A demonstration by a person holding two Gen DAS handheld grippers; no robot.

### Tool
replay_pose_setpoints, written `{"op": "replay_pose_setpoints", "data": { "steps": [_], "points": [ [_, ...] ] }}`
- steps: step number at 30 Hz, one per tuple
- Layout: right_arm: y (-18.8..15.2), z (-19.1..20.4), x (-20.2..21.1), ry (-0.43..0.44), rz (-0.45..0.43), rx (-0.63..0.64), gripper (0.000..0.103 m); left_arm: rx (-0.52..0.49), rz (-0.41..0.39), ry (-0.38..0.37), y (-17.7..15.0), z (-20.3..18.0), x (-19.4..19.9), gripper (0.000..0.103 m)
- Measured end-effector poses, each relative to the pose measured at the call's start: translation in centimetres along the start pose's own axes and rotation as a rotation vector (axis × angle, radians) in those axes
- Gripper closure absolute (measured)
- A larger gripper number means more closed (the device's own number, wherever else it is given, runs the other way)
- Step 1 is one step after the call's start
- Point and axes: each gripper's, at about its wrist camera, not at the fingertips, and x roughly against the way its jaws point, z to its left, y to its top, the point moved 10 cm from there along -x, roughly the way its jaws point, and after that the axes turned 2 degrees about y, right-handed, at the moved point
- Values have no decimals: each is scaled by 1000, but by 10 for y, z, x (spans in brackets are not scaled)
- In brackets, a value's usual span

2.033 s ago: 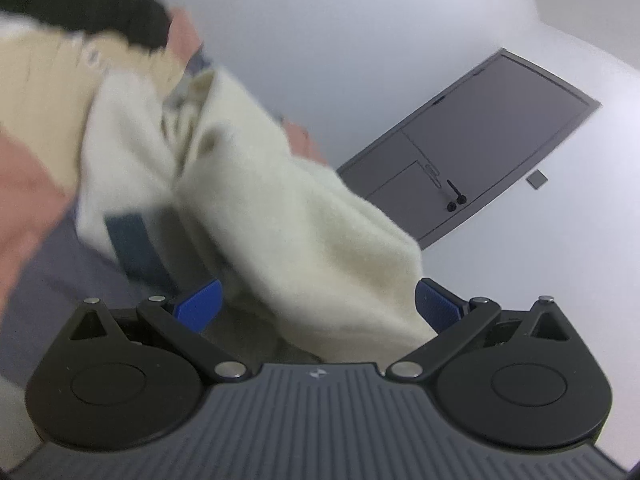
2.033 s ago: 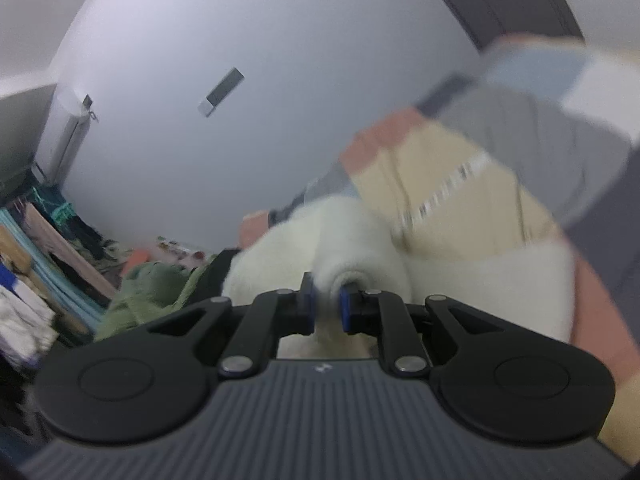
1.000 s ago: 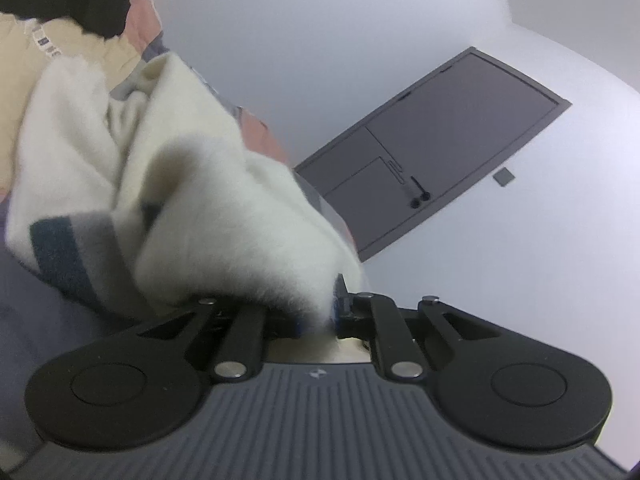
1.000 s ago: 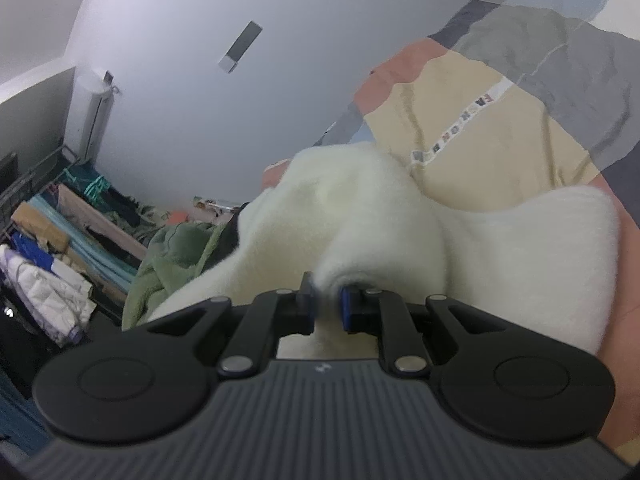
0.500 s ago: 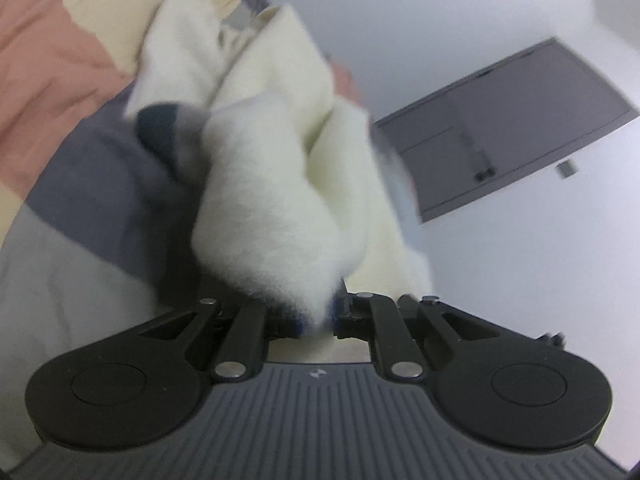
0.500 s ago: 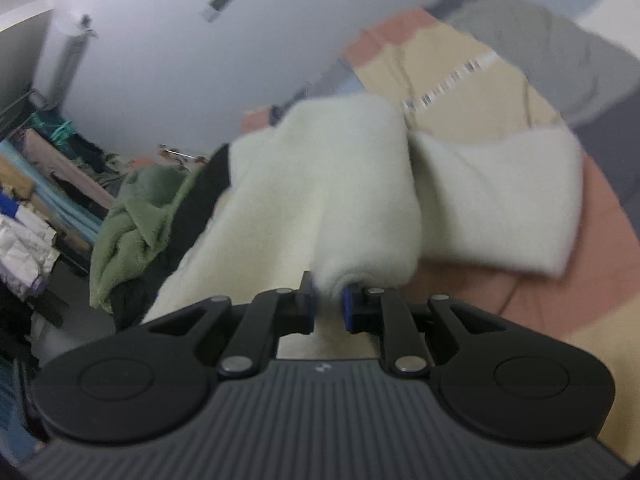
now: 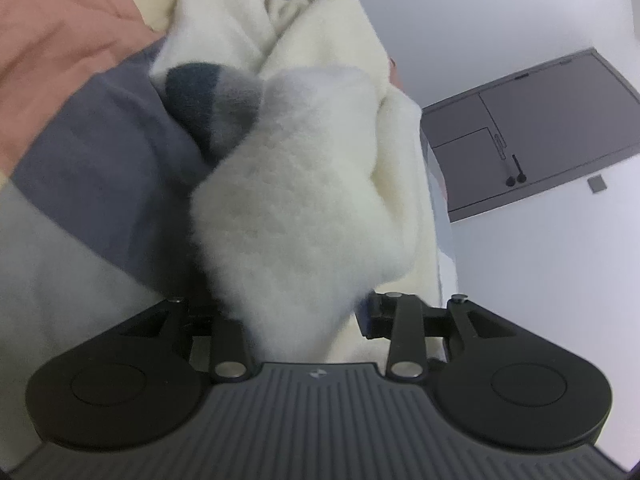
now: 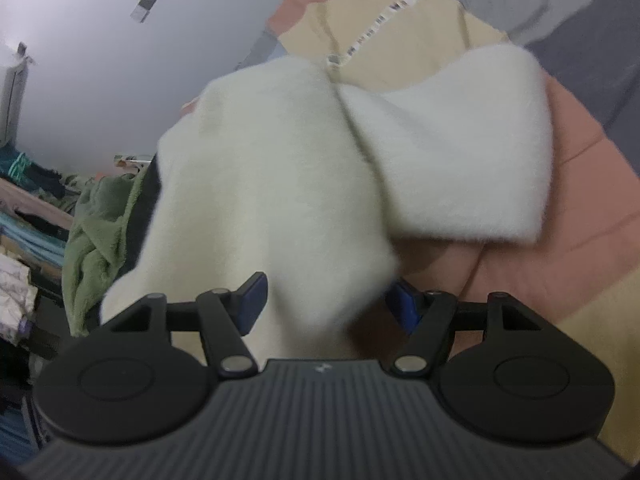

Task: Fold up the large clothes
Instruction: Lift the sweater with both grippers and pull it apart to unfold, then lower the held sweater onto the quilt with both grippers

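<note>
While the fluffy cream-white fleece garment [image 8: 280, 184] fills the middle of the right wrist frame, the right gripper [image 8: 326, 300] stands with its jaws spread wide, the blue pads [image 8: 252, 296] on either side of a hanging fold that sits loose between them. One sleeve-like flap lies toward the upper right on the patchwork bedcover of salmon, beige and grey panels [image 8: 580, 216]. A green towel-like cloth [image 8: 96, 240] is heaped at the left edge. In the left wrist frame the left gripper [image 7: 296, 316] also has its jaws apart, the same garment [image 7: 304, 208] bulging between them; its dark blue and grey striped part [image 7: 212, 96] shows upper centre. A grey door [image 7: 552, 128] is at the upper right.
</note>
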Motion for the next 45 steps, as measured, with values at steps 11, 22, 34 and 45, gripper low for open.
{"op": "replay_pose_setpoints", "data": {
  "steps": [11, 22, 34, 45],
  "points": [
    [10, 32, 7, 145, -50, 119, 79, 41, -123, -128, 21, -18, 22, 85],
    [18, 102, 78, 257, -158, 324, 81, -179, -385, -293, 26, -92, 128, 90],
    [80, 246, 220, 454, -333, 465, 81, -433, -651, -381, 44, -222, 288, 90],
    [150, 405, 337, 496, -527, 652, 81, -648, -770, -284, 107, -364, 395, 89]
  ]
}}
